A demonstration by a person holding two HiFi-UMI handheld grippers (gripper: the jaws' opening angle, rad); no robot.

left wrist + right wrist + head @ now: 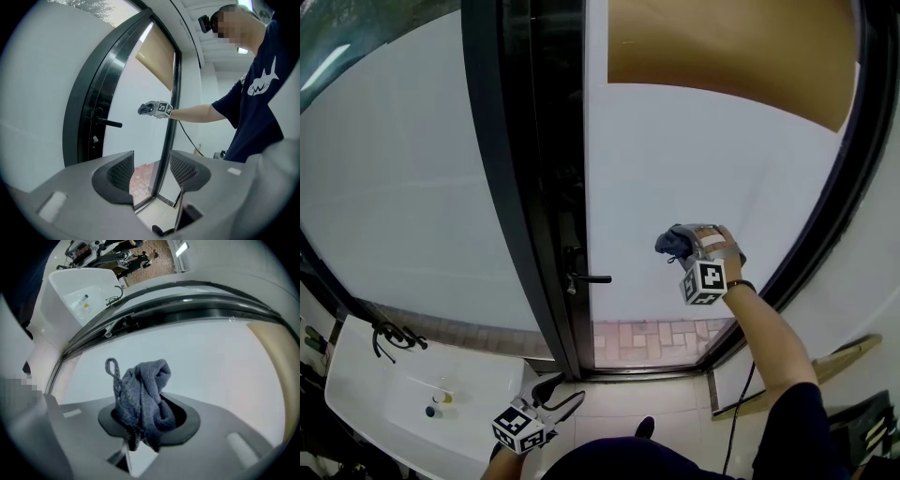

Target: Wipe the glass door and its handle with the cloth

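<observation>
Holding a bunched grey-blue cloth (143,394) in the right claw (146,422), jaws shut on its lower folds, with most of the wad standing proud above them and a thin hanging loop sticking up at the left. Held up at the frosted pane of the glass door (703,159), right of centre in the head view, a little above and well to the right of the black lever handle (592,278). Cannot tell whether touching the glass or just off it. Left claw (150,171) low at the bottom centre of the head view, jaws apart with nothing between them, pointed towards the door's lower edge

Likely soft, light and limp, so prone to flopping or folding over rather than spreading flat. Probably best pressed to the pane with the proud wad, not the jaw tips, to keep hard plastic off the glass. Seemingly pinched by the lower folds only, so liable to drag out under heavy rubbing. Smooth, rigid and breakable as a surface: moderate pressure advised. For the handle, wrap the free folds round the lever and slide along
</observation>
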